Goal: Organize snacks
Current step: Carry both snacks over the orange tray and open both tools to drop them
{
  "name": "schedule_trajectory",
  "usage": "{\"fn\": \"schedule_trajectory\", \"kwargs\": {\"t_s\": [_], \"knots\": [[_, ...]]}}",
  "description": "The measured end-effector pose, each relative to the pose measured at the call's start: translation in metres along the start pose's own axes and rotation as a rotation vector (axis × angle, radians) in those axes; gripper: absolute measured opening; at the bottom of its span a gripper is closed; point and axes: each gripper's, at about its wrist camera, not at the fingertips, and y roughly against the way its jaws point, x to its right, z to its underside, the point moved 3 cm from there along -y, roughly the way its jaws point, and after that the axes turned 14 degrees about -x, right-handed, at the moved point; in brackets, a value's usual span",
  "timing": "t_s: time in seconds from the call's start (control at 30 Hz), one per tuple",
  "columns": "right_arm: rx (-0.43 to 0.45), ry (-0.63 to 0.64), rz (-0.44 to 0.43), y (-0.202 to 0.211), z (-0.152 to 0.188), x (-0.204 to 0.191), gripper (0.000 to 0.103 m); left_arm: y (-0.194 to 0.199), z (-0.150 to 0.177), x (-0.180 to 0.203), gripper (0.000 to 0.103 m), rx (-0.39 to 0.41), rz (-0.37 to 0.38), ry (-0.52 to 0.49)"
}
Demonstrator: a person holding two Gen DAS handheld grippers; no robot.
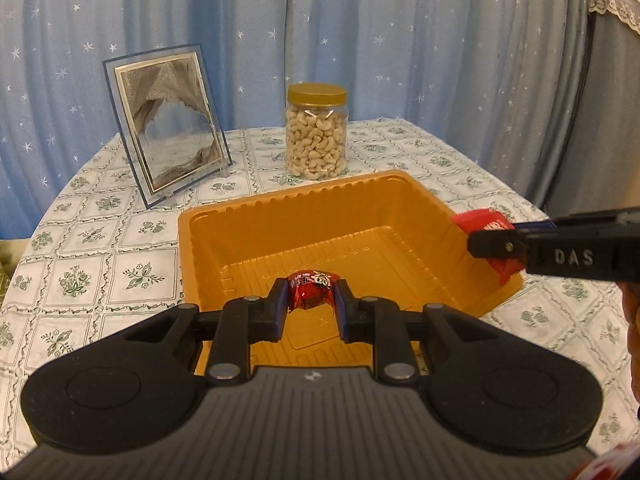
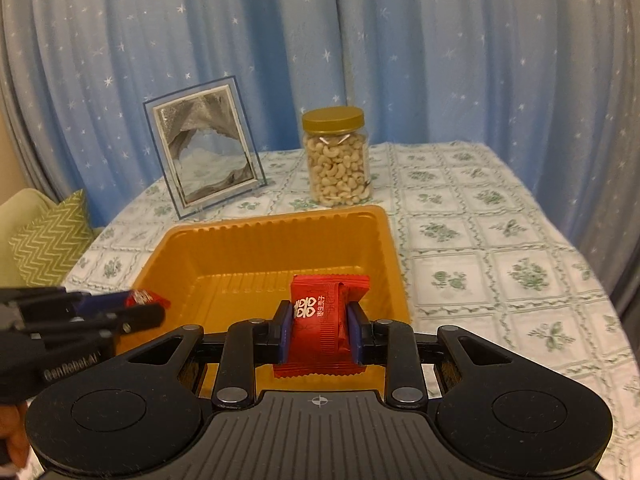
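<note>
Step in hand: carrying snacks to the orange tray mid-tabletop. Left hand-held gripper clamped on a round red candy; right hand-held gripper clamped on a flat red packet. Both over the tray's near edge. Next: open the jaws over the tray floor.

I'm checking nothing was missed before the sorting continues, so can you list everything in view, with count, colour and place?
Shallow orange plastic tray: one, orange, middle of the table, nothing lying in it.
Small round red foil-wrapped candy: one, red, clamped in the left gripper above the tray.
Flat red snack packet: one, red, clamped in the right gripper above the tray.
Clear cashew jar with gold lid: one, behind the tray.
Glass picture frame: one, blue-edged, back left, leaning.
Floral tablecloth: one, white and green, covering the table.
Starry curtain: blue, background.
Zigzag cushion: one, green, far left.
Left gripper: black, shut.
Right gripper: black, shut.
</note>
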Motion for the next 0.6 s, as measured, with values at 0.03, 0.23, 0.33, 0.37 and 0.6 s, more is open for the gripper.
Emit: {"fn": "schedule_trajectory", "kwargs": {"t_s": [0.03, 0.23, 0.33, 0.37, 0.6], "knots": [[-0.008, -0.004, -0.002, -0.004, -0.002, 0.0, 0.029, -0.002, -0.001, 0.0, 0.022, 0.001, 0.0, -0.001], [-0.034, -0.008, -0.017, -0.022, -0.009, -0.004, 0.029, -0.02, -0.007, -0.001, 0.035, -0.014, -0.017, -0.021], [-0.049, -0.023, -0.024, -0.026, -0.008, -0.002, 0.029, -0.018, -0.005, -0.005, 0.035, -0.018, -0.017, -0.005], [-0.052, -0.029, -0.028, -0.027, -0.008, -0.002, 0.029, -0.018, -0.004, -0.007, 0.035, -0.019, -0.019, -0.005], [-0.039, -0.033, -0.062, -0.027, -0.011, -0.01, 0.029, -0.006, 0.002, -0.018, 0.037, -0.012, -0.033, 0.01]]}}
